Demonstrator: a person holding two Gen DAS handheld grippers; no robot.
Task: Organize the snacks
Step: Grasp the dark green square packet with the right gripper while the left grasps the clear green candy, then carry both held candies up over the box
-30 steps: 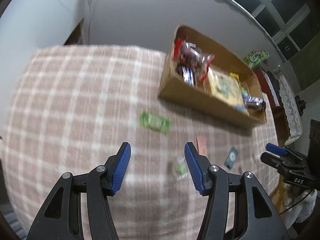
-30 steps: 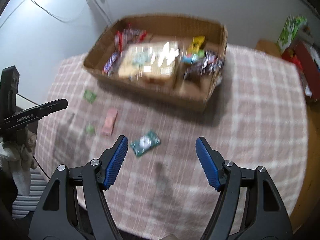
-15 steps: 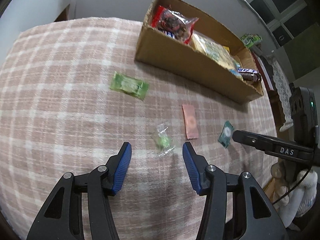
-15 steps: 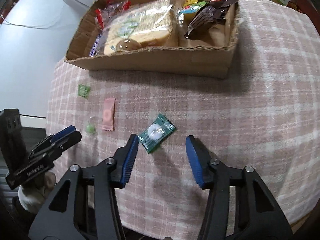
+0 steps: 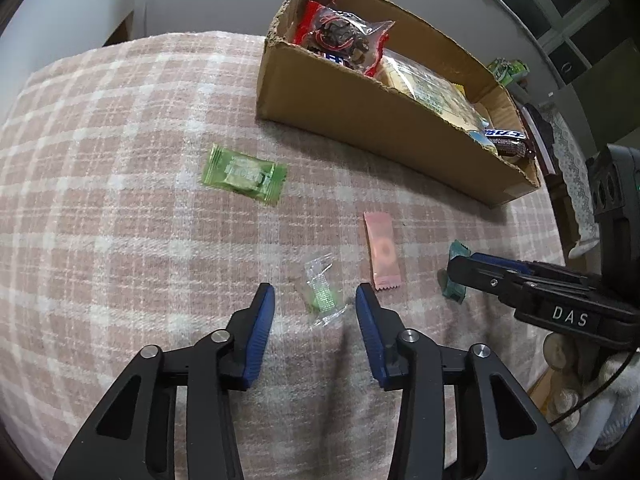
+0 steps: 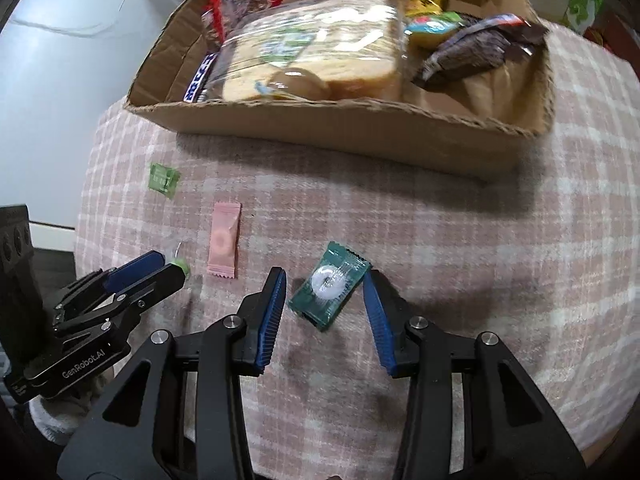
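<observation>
Both tongs have dropped close to the bench since a second ago, when they hung higher with the candies small and blurred; now each straddles its own sweet, so two pickups look imminent. The left tongs are released, blue ribbed pads either side of a clear-wrapped green candy, crinkly and twisted at the ends, not yet touched. The right tongs are likewise released around a dark teal packet, a glossy flat pillow with a white ring sweet showing through; whether the right pad touches its corner I cannot tell.

Left on the bench, which wears a soft pink plaid cloth, are a slim matte pink sachet just right of the clear candy, and a translucent light green packet farther off to the left. Beyond them sits the open cardboard box, rough-torn along its rim, already holding bagged snacks.
</observation>
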